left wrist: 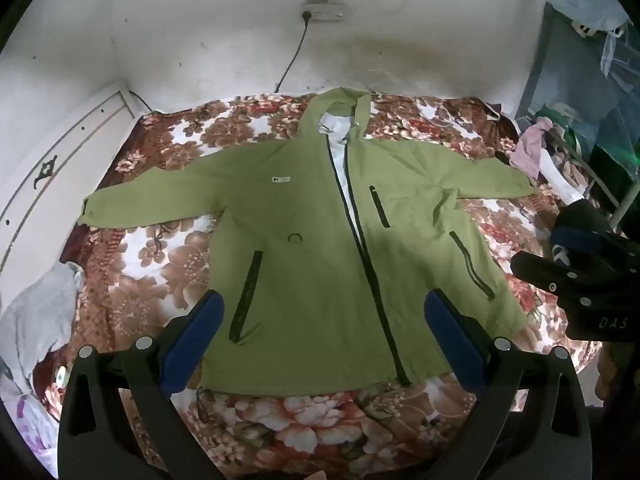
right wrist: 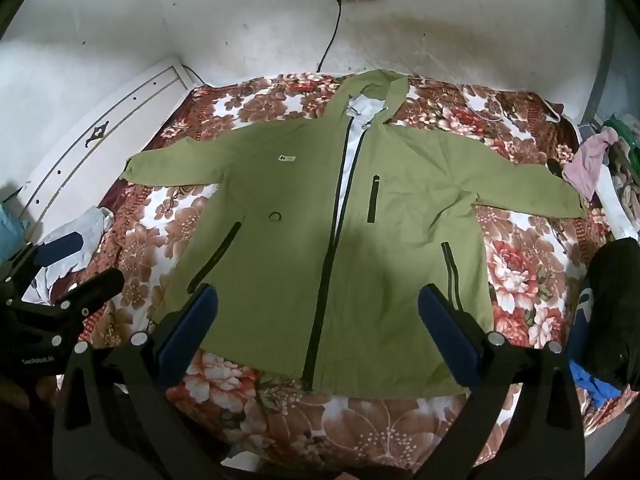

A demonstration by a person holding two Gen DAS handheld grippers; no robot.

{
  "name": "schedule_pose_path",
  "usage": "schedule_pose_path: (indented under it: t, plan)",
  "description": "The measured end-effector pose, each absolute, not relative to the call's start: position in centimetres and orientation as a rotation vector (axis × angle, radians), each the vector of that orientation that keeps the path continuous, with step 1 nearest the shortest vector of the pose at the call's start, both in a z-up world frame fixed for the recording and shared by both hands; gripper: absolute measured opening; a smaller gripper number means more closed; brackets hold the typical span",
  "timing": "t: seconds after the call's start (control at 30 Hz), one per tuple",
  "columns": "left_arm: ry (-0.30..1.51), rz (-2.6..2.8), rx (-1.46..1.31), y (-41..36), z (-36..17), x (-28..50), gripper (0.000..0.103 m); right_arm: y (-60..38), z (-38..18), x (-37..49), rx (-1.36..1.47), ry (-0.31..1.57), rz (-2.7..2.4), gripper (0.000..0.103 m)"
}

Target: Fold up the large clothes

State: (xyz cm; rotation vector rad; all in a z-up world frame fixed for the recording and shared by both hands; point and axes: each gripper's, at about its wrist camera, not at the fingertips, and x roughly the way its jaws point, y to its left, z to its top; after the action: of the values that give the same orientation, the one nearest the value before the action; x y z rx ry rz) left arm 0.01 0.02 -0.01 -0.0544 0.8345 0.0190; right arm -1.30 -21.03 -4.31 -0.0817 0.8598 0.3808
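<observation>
A large olive-green hooded jacket (left wrist: 320, 216) lies flat, front up, on the floral bed cover, sleeves spread to both sides, black zip partly open over a white lining. It fills the middle of the right wrist view (right wrist: 320, 216) too. My left gripper (left wrist: 324, 316) is open and empty, held above the jacket's hem. My right gripper (right wrist: 318, 308) is open and empty, also above the hem. The right gripper shows at the right edge of the left wrist view (left wrist: 584, 280); the left gripper shows at the left edge of the right wrist view (right wrist: 52, 280).
The floral bed cover (left wrist: 304, 420) reaches a white wall with a power strip (left wrist: 322, 14) and cable. A grey garment (left wrist: 36, 320) lies at the bed's left. A pile of clothes (right wrist: 600, 160) and a dark bundle (right wrist: 612, 312) sit at the right. A white headboard (right wrist: 100, 128) stands left.
</observation>
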Motion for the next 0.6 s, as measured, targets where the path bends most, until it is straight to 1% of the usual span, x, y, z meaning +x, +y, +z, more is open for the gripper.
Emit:
schedule_pose_path:
  t: [0.6]
  plan:
    - [0.848, 0.011, -0.042, -0.12, -0.16, -0.31, 0.098, -21.45, -4.67, -1.14, -0.093, 0.871, 0.389, 0.098]
